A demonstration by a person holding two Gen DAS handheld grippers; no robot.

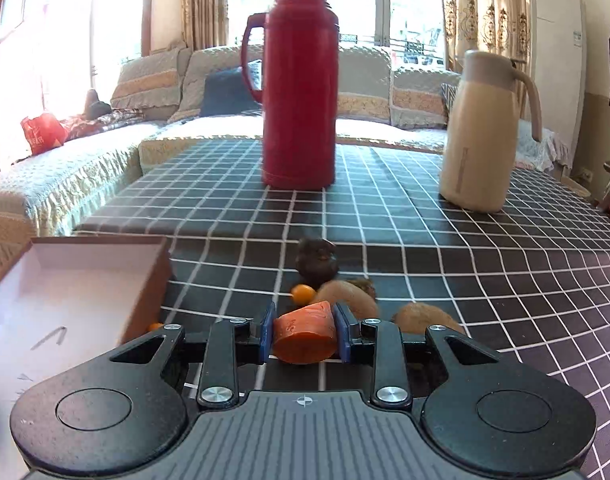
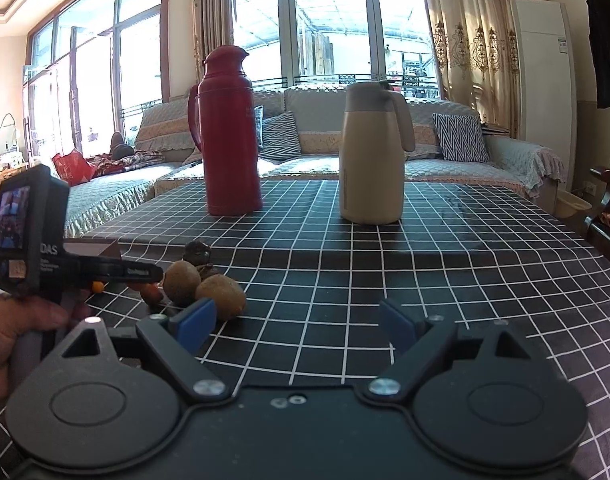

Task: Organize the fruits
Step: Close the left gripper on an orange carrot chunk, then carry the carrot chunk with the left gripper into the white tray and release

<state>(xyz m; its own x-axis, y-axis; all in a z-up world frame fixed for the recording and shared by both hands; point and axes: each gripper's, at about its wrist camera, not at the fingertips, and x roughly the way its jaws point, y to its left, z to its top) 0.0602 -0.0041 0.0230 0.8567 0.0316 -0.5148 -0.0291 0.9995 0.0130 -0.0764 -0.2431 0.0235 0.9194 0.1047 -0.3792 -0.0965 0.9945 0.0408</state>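
Checked tablecloth point(image 1: 425, 216), sofa behind. Left gripper point(image 1: 304, 334) clamps an orange chunk point(image 1: 305, 338), lifted just beside the box point(image 1: 65, 300). Right gripper point(image 2: 299, 322) wide apart, empty, near the kiwis point(image 2: 221, 290). Risk: slick cut chunk slipping from the pads before reaching the box.

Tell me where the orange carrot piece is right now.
In the left wrist view, the carrot piece sits clamped in the left gripper, in front of the kiwis, right of the box.

We see our right gripper point(image 2: 297, 320) with jaws spread wide over the checked tablecloth point(image 2: 425, 280), two kiwis point(image 2: 221, 291) just beside its left finger, red flask point(image 2: 230, 132) and cream jug point(image 2: 372, 152) beyond.
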